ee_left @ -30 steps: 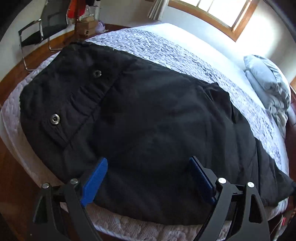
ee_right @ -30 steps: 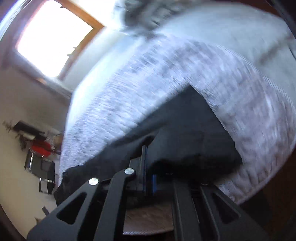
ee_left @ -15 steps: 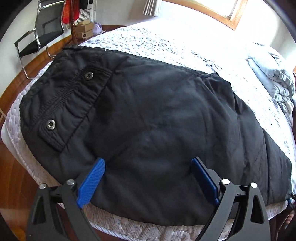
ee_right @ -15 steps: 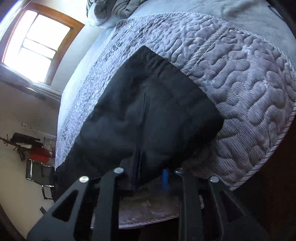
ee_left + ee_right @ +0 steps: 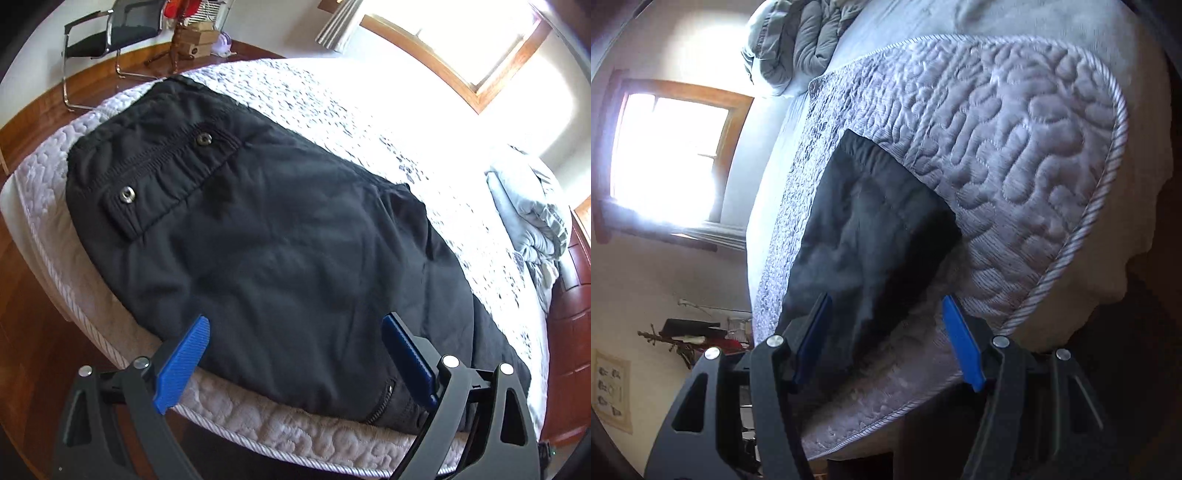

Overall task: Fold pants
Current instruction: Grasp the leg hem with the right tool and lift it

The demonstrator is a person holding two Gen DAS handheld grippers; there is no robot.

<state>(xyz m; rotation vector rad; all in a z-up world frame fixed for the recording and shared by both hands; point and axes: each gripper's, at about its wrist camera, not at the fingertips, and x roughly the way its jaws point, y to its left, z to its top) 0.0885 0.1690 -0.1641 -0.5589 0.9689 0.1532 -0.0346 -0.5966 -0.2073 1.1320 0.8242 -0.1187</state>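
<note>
Black pants [image 5: 280, 251] lie flat on the quilted white mattress [image 5: 295, 435], waistband with two metal snaps [image 5: 127, 194] at the left, legs running right. My left gripper [image 5: 295, 343] is open and empty, hovering over the near edge of the pants. In the right wrist view the leg end of the pants [image 5: 868, 236] lies on the mattress [image 5: 1015, 155]. My right gripper [image 5: 886, 325] is open, its blue pads either side of the leg hem, holding nothing.
A grey bundled duvet [image 5: 532, 206] lies at the head of the bed, also in the right wrist view [image 5: 798, 40]. A metal chair [image 5: 103, 33] and boxes [image 5: 195, 38] stand on the wooden floor beyond the bed. A bright window [image 5: 668, 155] is behind.
My right gripper was shut on the pants leg end, then opened and let it go onto the mattress. My left gripper stayed open and drew back slightly.
</note>
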